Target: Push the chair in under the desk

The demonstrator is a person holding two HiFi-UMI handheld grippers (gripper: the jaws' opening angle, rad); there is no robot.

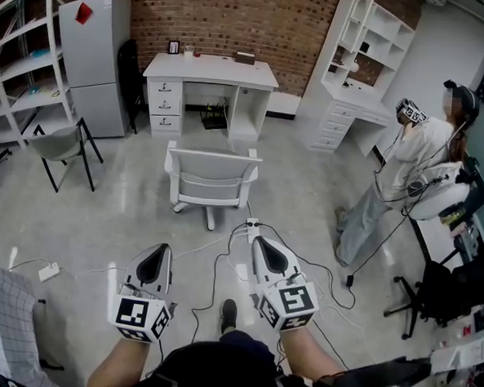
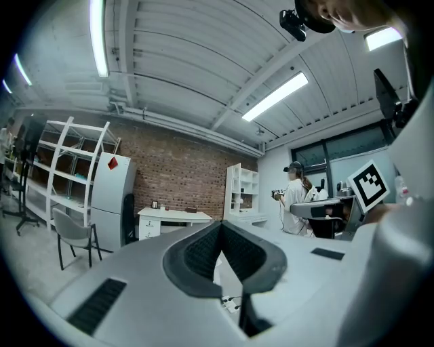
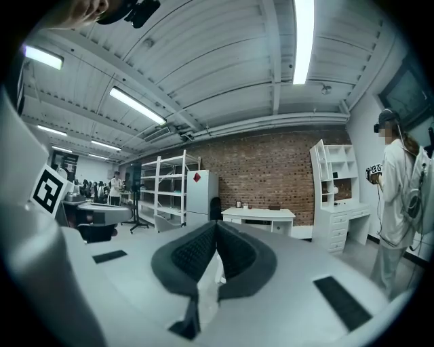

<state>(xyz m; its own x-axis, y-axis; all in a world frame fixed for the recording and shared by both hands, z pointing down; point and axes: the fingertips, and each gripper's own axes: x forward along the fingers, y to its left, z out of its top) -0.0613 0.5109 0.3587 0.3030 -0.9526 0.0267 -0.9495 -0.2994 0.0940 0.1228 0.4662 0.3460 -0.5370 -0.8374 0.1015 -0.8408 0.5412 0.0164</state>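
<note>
Grey concrete floor (image 1: 118,214) runs back to a red brick wall (image 1: 236,16), and the whole job lies between the two. Both pairs of fingers are pressed together with nothing in them: in the left gripper view the dark pads of the left gripper (image 2: 220,229) meet in a closed seam, and the right gripper (image 3: 215,229) shows the same in its own view. From the head view the two grippers are held side by side and point roughly level toward the far wall.

Just past the right gripper's tip lies a white power strip (image 1: 252,225), with black cables (image 1: 213,269) trailing over the floor between the grippers. Beyond that stands the white chair (image 1: 210,177), its backrest turned toward the person. Neither gripper touches it; there is clear floor between the tips and the backrest.

Farther out, the white desk (image 1: 210,69) sits against the brick wall with its kneehole open at the front. The chair is well apart from the desk, with bare floor between them, and looks roughly lined up with the opening.

I judge the task barely begun: this is the approach, and the push has not started. What is left is to reach the backrest, set the closed tips against it and drive the chair straight into the kneehole. The power strip and cables underfoot could trip the walk-up
</note>
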